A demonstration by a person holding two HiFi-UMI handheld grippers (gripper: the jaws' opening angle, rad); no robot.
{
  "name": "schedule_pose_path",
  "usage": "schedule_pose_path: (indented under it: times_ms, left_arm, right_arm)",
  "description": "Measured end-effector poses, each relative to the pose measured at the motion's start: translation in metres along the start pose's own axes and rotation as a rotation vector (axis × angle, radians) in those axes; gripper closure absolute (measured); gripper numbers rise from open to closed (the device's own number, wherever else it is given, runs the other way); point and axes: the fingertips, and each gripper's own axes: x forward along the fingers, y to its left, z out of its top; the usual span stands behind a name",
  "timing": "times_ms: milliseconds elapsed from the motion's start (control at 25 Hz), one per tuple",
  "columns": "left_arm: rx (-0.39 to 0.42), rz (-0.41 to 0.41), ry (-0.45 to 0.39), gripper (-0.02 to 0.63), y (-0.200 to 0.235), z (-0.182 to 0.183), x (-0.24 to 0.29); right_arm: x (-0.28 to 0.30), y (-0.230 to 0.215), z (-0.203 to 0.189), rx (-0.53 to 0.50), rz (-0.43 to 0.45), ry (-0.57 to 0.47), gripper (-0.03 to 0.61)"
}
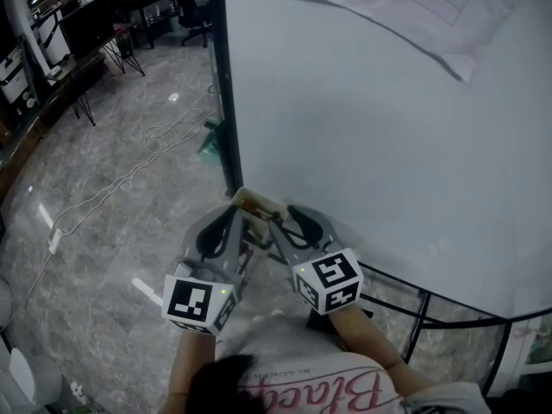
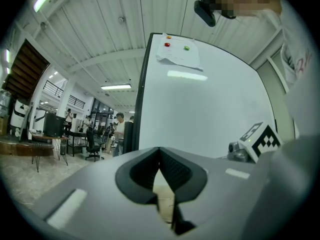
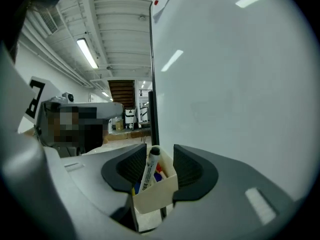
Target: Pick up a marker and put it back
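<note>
Two tools: left tool [image 2: 160, 156] closed; right tool [image 3: 159, 156] apart, marker [image 3: 149, 171] betw. — right gripper view only.

The marker [image 3: 149, 170] stands tilted in the holder [image 3: 156, 194], between the jaws of the right tool [image 3: 158, 153] (pads clear of it). The holder sits against the whiteboard [image 3: 235, 84], near its left edge. The left tool [image 1: 226, 231] lies just left of the right tool. A paper sheet [image 1: 388, 7] hangs high on the whiteboard.

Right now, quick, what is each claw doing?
Left claw: closed, empty.
Right claw: open around the marker in its holder, not gripping it.
</note>
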Motion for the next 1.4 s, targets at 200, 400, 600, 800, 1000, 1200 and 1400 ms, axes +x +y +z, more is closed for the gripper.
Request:
schedule_pose_path:
  times_ms: [200,400,600,800,1000,1200,1400]
  left_arm:
    - [0.0,-0.007,-0.008,0.614,0.001,0.003,0.0]
    - [0.002,-0.014,-0.017,0.614,-0.001,0.007,-0.002]
    - [0.005,-0.017,-0.03,0.614,-0.003,0.011,-0.006]
    - [0.011,-0.016,-0.035,0.614,-0.004,0.013,-0.006]
    - [0.015,-0.011,-0.041,0.614,-0.004,0.013,-0.009]
    - [0.02,-0.016,-0.044,0.614,-0.005,0.015,-0.008]
    - [0.027,-0.007,-0.044,0.614,-0.003,0.015,-0.009]
  right_arm:
    - [-0.031,-0.013,0.039,-0.009,-0.05,-0.124,0.525]
    - [-0.052,-0.006,0.069,-0.044,-0.025,-0.223,0.578]
    - [-0.057,0.008,0.068,-0.084,-0.001,-0.244,0.577]
    - [-0.059,0.002,0.066,-0.064,-0.027,-0.238,0.577]
    - [-0.062,-0.002,0.062,-0.098,-0.069,-0.219,0.578]
    - [-0.063,-0.004,0.06,-0.094,-0.083,-0.207,0.578]
    - [-0.065,-0.008,0.06,-0.082,-0.103,-0.209,0.578]
